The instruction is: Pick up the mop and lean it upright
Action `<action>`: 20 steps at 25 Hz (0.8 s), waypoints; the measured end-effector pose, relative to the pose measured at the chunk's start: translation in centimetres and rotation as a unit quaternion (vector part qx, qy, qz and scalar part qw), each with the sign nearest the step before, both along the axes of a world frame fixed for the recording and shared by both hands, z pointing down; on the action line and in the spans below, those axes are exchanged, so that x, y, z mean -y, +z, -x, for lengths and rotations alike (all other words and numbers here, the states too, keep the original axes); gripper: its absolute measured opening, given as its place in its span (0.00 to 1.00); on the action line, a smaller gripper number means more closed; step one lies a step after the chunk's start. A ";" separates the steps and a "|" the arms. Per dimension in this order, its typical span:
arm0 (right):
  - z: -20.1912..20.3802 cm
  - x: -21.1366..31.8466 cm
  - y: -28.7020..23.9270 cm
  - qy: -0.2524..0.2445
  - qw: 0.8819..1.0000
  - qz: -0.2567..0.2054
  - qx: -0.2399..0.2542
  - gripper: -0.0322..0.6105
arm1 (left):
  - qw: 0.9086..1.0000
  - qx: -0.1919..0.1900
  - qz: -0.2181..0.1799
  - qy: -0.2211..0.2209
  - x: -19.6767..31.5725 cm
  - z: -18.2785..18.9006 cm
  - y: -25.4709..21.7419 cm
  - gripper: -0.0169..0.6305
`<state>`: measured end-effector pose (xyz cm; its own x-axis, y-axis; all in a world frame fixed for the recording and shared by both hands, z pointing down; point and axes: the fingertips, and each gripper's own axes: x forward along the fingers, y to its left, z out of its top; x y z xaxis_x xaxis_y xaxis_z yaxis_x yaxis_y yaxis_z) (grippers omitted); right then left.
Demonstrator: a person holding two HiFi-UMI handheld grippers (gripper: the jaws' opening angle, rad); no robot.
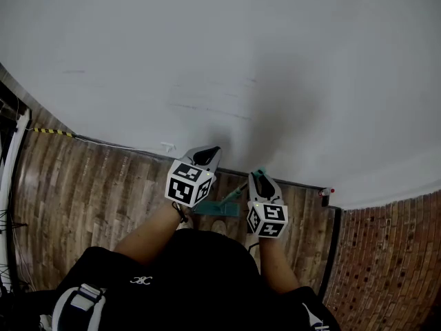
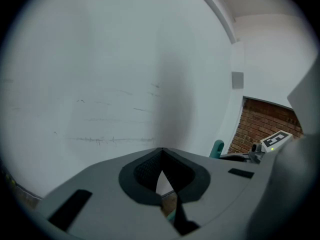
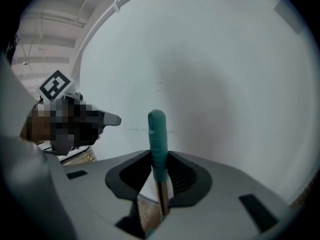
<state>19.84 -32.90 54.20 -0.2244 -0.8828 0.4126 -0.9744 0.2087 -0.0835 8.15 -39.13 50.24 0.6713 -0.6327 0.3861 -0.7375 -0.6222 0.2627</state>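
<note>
Grips the mop's teal handle (image 3: 156, 129) in the right claw (image 3: 158, 158), near the white wall (image 1: 241, 47). Holds the left claw (image 2: 161, 151) pressed together, empty. Shows only a sliver of mop head (image 1: 219, 207) between both claws, hiding the shaft.

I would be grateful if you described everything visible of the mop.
The mop has a teal, plastic-looking grip atop a slim brownish shaft, and a flat teal head down by the wooden floor near the foot of the white wall. The right gripper is closed on the grip below its rounded tip, which points towards the wall; whether it touches cannot be told.
</note>
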 end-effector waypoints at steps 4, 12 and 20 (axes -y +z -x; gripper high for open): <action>0.1 2.1 0.4 -0.008 1.000 0.001 -0.014 0.22 | 1.000 -0.003 0.002 -0.019 0.0 0.9 -0.1 0.01; -0.5 9.0 1.7 -0.003 1.000 0.010 -0.015 0.22 | 0.998 0.009 0.006 -0.059 -1.1 3.7 0.1 0.01; -0.9 15.8 3.5 0.006 0.999 0.040 -0.019 0.22 | 0.996 0.015 0.011 -0.091 -2.6 5.5 0.4 0.01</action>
<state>20.74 -48.71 57.72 -0.1973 -0.8490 0.4901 -0.9795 0.1912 -0.0631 2.70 -36.55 50.68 0.5344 -0.7344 0.4185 -0.8451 -0.4719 0.2510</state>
